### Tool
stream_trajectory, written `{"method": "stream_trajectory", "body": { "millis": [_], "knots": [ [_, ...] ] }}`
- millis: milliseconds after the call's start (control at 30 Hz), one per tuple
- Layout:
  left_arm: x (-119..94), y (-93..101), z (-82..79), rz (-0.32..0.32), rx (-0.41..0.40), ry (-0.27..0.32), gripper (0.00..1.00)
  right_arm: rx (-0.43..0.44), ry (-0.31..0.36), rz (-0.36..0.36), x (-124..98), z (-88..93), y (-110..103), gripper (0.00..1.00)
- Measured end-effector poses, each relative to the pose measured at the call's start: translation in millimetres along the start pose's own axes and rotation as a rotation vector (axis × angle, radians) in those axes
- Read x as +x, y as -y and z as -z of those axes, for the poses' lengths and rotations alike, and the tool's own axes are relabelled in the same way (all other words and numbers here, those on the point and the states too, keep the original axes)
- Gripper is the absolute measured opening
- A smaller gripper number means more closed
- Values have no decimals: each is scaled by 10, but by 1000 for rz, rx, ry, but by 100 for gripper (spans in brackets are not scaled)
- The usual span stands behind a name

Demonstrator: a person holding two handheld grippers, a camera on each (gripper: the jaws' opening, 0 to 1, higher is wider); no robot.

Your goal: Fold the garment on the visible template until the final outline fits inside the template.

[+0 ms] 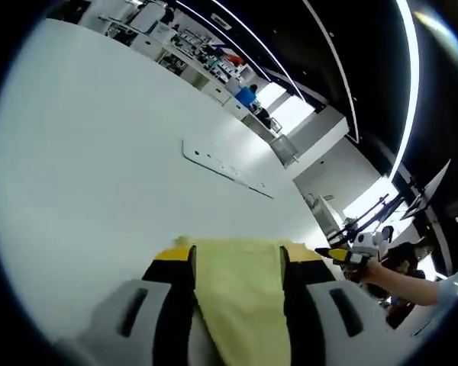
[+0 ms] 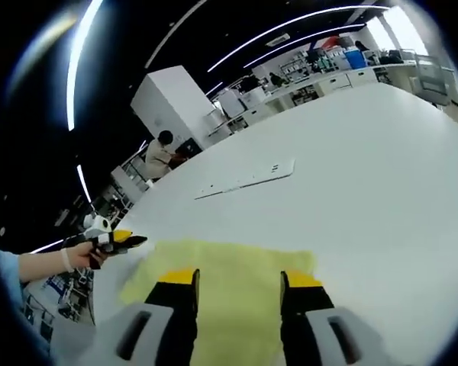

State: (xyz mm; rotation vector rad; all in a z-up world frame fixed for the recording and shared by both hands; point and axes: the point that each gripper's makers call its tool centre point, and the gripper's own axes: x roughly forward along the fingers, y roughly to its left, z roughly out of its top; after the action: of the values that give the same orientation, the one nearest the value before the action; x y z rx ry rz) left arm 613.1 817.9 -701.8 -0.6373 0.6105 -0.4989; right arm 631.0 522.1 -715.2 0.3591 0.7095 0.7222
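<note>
A broad white table is taking up most of both views, running away toward a far edge, with a dim lab space of shelves and ceiling light strips lying beyond it. A flat white strip with small holes is lying on the tabletop well beyond the cloth; in the right gripper view the same strip is sitting past the cloth's far edge.

The yellow garment is lying flat on the table at the near side, directly under both grippers. In the left gripper view it is stretching as a band from the bottom of the picture up between the jaws, its far edge ending just past the yellow jaw tips. In the right gripper view the garment is reading as a wide rectangle, its long axis running across the picture from left to right, with a straight far edge facing the strip. No template outline is making itself plain on the white surface.

The left gripper is standing with its jaws spread apart, cloth showing in the gap between them. The right gripper is likewise parted wide over the cloth. Whether either jaw is touching the fabric cannot be told.

In the right gripper view the left gripper is also appearing at the left, held in a person's hand.
</note>
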Motion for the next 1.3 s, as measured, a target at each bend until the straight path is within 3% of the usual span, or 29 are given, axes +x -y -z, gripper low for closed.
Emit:
{"method": "stream_trajectory", "body": {
  "millis": [167,367,533,767,1100,1300],
  "knots": [
    [-53,89,115,35,117,-59,73,-57,25,19,-102,-14,8,64],
    [-176,181,296,64,234,-143,84,-124,0,23,-209,133,-33,88],
    [-330,208,408,77,265,-179,84,-139,-11,13,-311,265,-72,88],
    [-582,236,505,81,276,-172,81,-127,2,7,-446,363,-139,87],
    [-900,235,1023,96,271,-233,69,-127,13,-7,-719,580,-228,85],
    [-984,210,1169,85,258,-241,65,-118,16,0,-885,705,-216,83]
  ]
}}
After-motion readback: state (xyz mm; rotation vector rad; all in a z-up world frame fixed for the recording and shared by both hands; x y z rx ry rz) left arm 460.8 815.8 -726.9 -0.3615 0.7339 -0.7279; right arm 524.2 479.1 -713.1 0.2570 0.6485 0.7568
